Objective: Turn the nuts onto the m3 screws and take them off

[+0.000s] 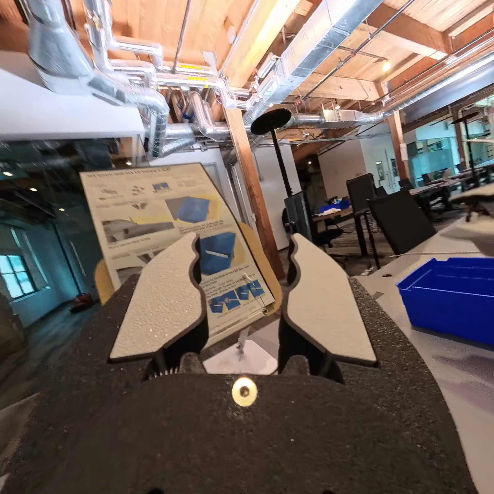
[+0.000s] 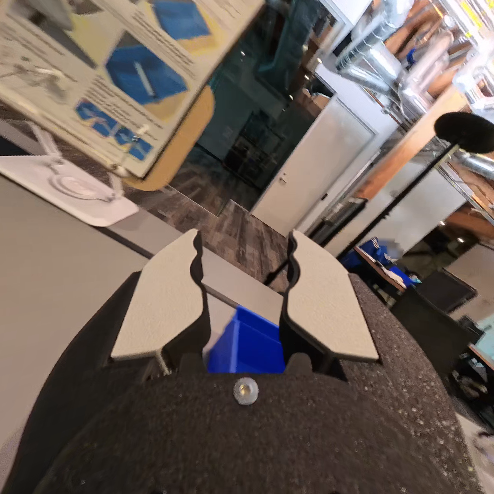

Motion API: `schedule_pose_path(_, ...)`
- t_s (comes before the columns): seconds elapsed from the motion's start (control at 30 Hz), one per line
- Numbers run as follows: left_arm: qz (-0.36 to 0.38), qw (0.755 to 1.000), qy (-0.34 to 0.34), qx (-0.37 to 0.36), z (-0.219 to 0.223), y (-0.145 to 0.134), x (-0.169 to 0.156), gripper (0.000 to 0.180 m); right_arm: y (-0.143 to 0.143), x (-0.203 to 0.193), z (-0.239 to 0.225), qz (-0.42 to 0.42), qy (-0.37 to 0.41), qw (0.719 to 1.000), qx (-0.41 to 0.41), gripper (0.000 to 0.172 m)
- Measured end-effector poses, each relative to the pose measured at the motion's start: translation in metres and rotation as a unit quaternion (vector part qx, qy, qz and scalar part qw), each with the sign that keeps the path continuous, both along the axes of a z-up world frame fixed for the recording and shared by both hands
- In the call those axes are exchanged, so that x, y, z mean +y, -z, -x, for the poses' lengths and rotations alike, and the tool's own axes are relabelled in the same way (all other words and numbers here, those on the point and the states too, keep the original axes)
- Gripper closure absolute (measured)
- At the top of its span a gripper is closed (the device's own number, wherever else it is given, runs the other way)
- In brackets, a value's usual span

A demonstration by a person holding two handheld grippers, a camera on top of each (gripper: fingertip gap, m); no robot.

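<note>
My left gripper [image 1: 243, 238] is open, with nothing between its pads, raised above the grey table [image 1: 454, 379] and pointing at an instruction board [image 1: 160, 230] on a white stand [image 1: 240, 358]. A blue plastic bin [image 1: 451, 296] sits on the table to its right. My right gripper [image 2: 243, 235] is open too, with nothing between its pads, tilted and held above the table [image 2: 53, 267]. The blue bin [image 2: 248, 344] shows low between its fingers, below them and not touched. The board [image 2: 107, 66] is at the upper left of that view.
The board's white stand base [image 2: 66, 189] rests at the table's far edge. Beyond are a wood-plank floor [image 2: 240, 235], a white door [image 2: 315, 171], a wooden post [image 1: 251, 192], a black lamp pole [image 1: 280, 165], black chairs [image 1: 398, 219] and other desks.
</note>
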State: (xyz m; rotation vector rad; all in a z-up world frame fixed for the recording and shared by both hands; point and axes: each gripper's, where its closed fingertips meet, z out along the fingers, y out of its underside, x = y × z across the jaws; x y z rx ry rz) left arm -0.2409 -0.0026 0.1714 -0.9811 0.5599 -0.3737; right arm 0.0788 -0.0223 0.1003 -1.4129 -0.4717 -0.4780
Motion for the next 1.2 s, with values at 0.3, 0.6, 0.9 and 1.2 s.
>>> schedule_pose_path(0.3,0.093,0.994,-0.037,0.048,0.065,0.018,-0.022,0.12,0.07,0.007,0.126,0.027,-0.13,0.989,0.061,0.121)
schedule_pose_path(0.6,0.215,0.933,-0.246,0.15,0.288,0.073,-0.066,0.115,0.096,0.007,0.133,0.055,-0.144,0.986,0.059,0.123)
schedule_pose_path(0.9,0.328,0.864,-0.369,0.096,0.47,0.137,-0.096,0.124,0.114,0.011,0.118,0.08,-0.12,0.988,0.052,0.123)
schedule_pose_path(1.2,0.421,0.837,-0.346,0.052,0.493,0.209,-0.073,0.124,0.124,0.013,0.115,0.092,-0.103,0.99,0.023,0.124)
